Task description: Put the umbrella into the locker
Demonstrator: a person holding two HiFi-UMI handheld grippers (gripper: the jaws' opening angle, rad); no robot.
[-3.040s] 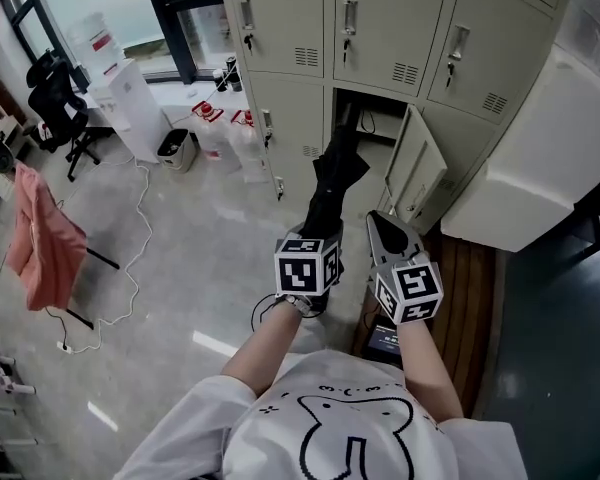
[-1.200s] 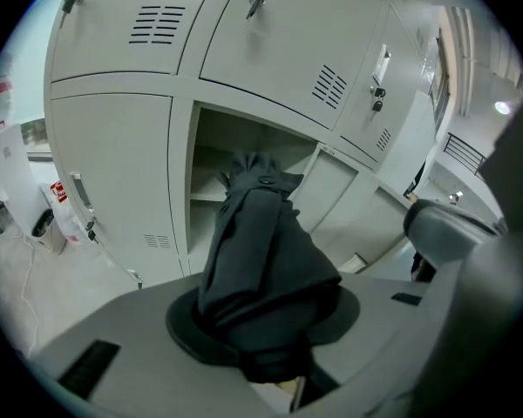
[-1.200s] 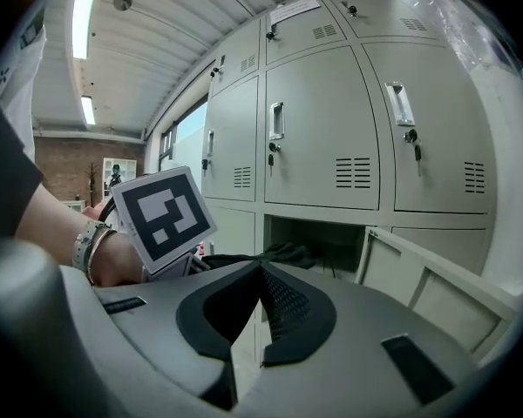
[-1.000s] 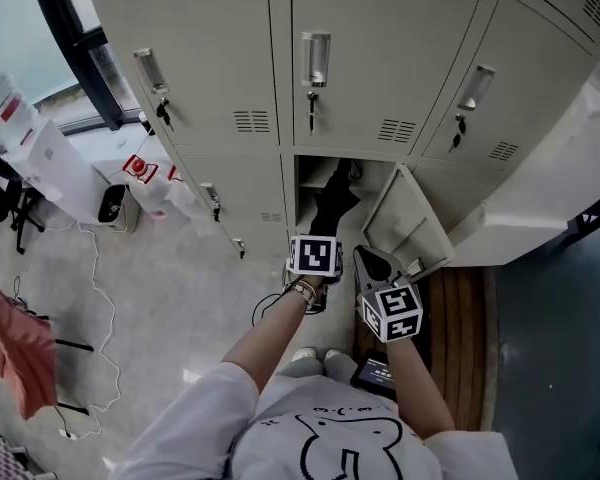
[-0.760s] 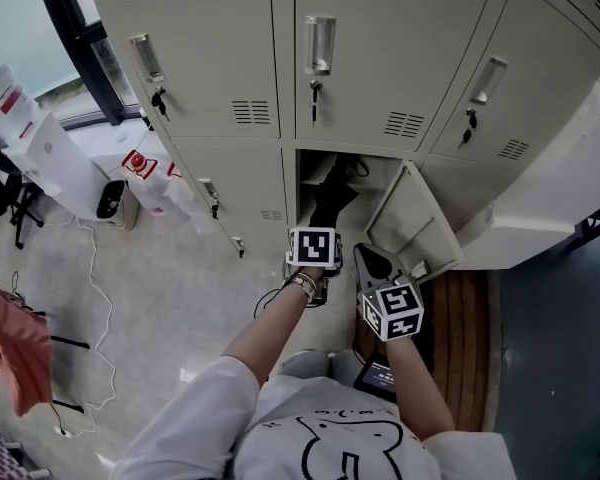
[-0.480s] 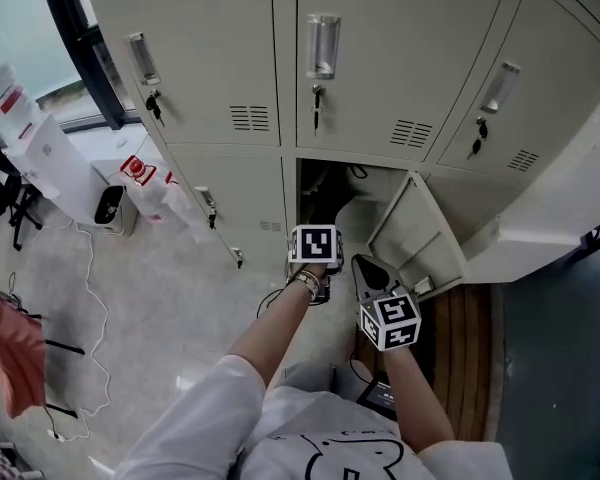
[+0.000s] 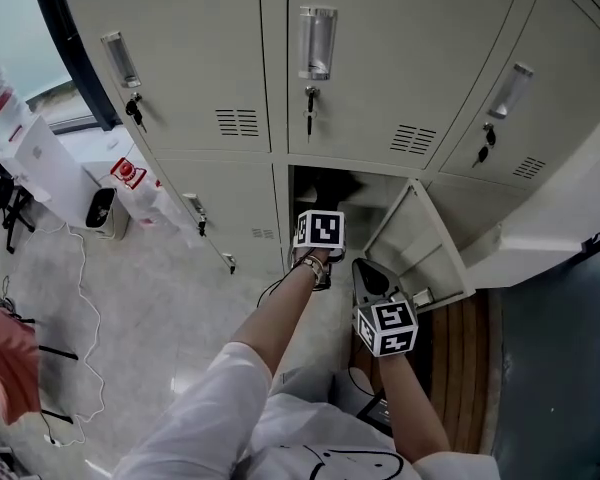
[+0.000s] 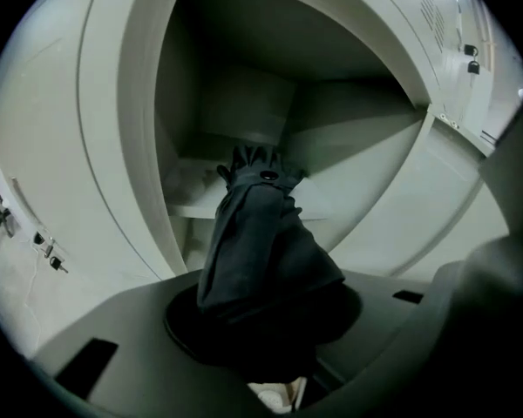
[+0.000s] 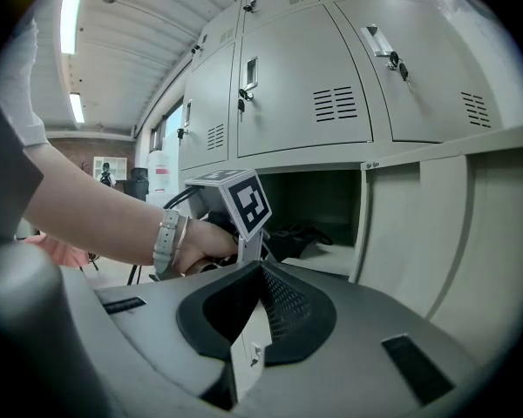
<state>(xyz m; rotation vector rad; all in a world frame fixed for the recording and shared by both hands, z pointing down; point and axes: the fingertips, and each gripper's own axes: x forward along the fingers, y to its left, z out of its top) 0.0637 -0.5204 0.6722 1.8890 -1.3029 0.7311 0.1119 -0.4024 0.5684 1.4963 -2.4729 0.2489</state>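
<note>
The folded black umbrella [image 8: 257,233] sticks forward out of my left gripper [image 8: 261,320], its tip inside the open lower locker [image 8: 244,129] over the locker's pale floor. The jaws are opening a little, with the umbrella's bunched fabric still pinched between them. In the head view the left gripper [image 7: 320,230] is at the mouth of that locker [image 7: 380,188] and hides most of the umbrella. From the right gripper view, the umbrella [image 9: 296,233] lies dark inside the compartment. My right gripper [image 7: 365,273] hangs shut and empty just below the swung-out locker door [image 7: 415,243].
Closed beige lockers with handles and keys [image 7: 308,98] surround the open one. The open door [image 9: 418,233] stands to the right of the opening. A wooden strip [image 7: 470,368] runs along the floor at right. White boxes [image 7: 40,158] and a cable [image 7: 80,268] lie at left.
My left gripper has pushed forward and down, carrying the umbrella deeper into the locker until little of it shows from above. My right gripper has sunk slightly beside the door.
</note>
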